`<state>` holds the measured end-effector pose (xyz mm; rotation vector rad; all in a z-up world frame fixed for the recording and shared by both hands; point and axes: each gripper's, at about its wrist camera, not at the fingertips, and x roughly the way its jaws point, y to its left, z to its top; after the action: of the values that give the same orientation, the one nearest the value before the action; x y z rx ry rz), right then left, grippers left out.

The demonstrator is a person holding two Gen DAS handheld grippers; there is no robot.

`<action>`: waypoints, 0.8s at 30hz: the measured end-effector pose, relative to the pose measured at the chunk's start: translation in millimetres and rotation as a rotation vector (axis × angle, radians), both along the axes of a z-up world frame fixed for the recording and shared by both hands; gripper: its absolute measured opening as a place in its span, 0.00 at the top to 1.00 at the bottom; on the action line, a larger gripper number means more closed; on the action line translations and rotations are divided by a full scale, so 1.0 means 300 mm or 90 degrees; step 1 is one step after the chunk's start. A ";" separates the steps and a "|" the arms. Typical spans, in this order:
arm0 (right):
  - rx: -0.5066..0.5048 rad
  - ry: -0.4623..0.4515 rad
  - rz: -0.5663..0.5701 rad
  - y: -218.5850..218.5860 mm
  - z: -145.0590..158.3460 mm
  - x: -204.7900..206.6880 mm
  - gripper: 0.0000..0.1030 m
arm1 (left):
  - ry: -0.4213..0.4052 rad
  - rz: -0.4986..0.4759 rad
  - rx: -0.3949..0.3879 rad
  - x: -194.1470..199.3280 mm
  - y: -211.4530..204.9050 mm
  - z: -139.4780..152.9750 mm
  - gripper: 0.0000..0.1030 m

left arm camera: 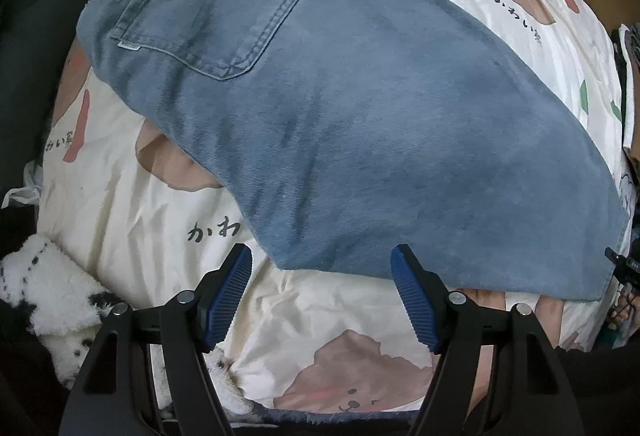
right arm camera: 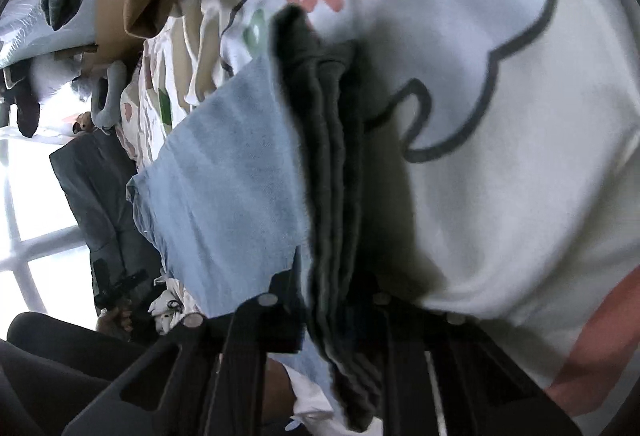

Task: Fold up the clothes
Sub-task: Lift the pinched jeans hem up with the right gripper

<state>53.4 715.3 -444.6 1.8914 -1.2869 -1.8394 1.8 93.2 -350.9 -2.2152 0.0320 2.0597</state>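
Over jeans — left hand-held gripper spread wide, empty | right hand-held gripper clenched on dark folded cloth

blue jeans flat, pocket up; dark garment bunched.

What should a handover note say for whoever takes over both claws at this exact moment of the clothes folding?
Left claw: open, empty, hovering at the near edge of the blue jeans.
Right claw: shut on a folded dark grey garment, seen edge-on; the view is blurred.
Jeans: lying flat on the printed bedsheet, back pocket up, waistband at the far left, apparently already doubled leg over leg.
White lettered top: fills the right wrist view behind the grey garment.
Done: the grey garment looks folded.
Left: probably set the grey garment down, then finish folding the jeans.
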 end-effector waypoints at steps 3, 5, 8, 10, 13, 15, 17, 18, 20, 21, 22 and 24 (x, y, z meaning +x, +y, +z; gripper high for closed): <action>0.032 -0.001 0.019 -0.012 0.032 -0.014 0.91 | 0.003 -0.005 0.005 -0.005 0.017 -0.005 0.29; 0.052 0.001 0.029 -0.020 0.061 -0.023 0.91 | 0.006 -0.007 0.010 -0.008 0.028 -0.009 0.29; 0.067 0.013 0.035 -0.028 0.122 -0.029 0.91 | 0.009 -0.003 0.020 -0.013 0.039 -0.017 0.29; 0.073 0.023 0.037 -0.028 0.167 -0.030 0.91 | 0.009 0.000 0.027 -0.014 0.049 -0.025 0.29; 0.076 0.043 0.039 -0.038 0.247 -0.032 0.92 | 0.009 0.001 0.037 -0.013 0.067 -0.035 0.29; 0.080 0.058 0.044 -0.049 0.302 -0.034 0.92 | 0.010 0.000 0.045 -0.013 0.081 -0.038 0.29; 0.081 0.073 0.046 -0.059 0.355 -0.039 0.92 | 0.012 -0.003 0.052 -0.014 0.096 -0.039 0.29; 0.082 0.079 0.047 -0.063 0.377 -0.042 0.92 | 0.013 -0.005 0.056 -0.014 0.103 -0.040 0.29; 0.082 0.091 0.048 -0.065 0.420 -0.045 0.92 | 0.013 -0.009 0.062 -0.017 0.118 -0.043 0.29; 0.082 0.097 0.048 -0.065 0.443 -0.048 0.92 | 0.013 -0.011 0.064 -0.018 0.124 -0.044 0.29; 0.081 0.103 0.048 -0.065 0.465 -0.050 0.92 | 0.013 -0.014 0.066 -0.020 0.132 -0.045 0.29; 0.080 0.115 0.049 -0.074 0.516 -0.056 0.92 | 0.013 -0.021 0.070 -0.025 0.147 -0.046 0.29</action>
<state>36.8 693.2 -289.7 1.7593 -1.0492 -2.0393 -5.6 137.3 -364.7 -2.1149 -0.0412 2.0169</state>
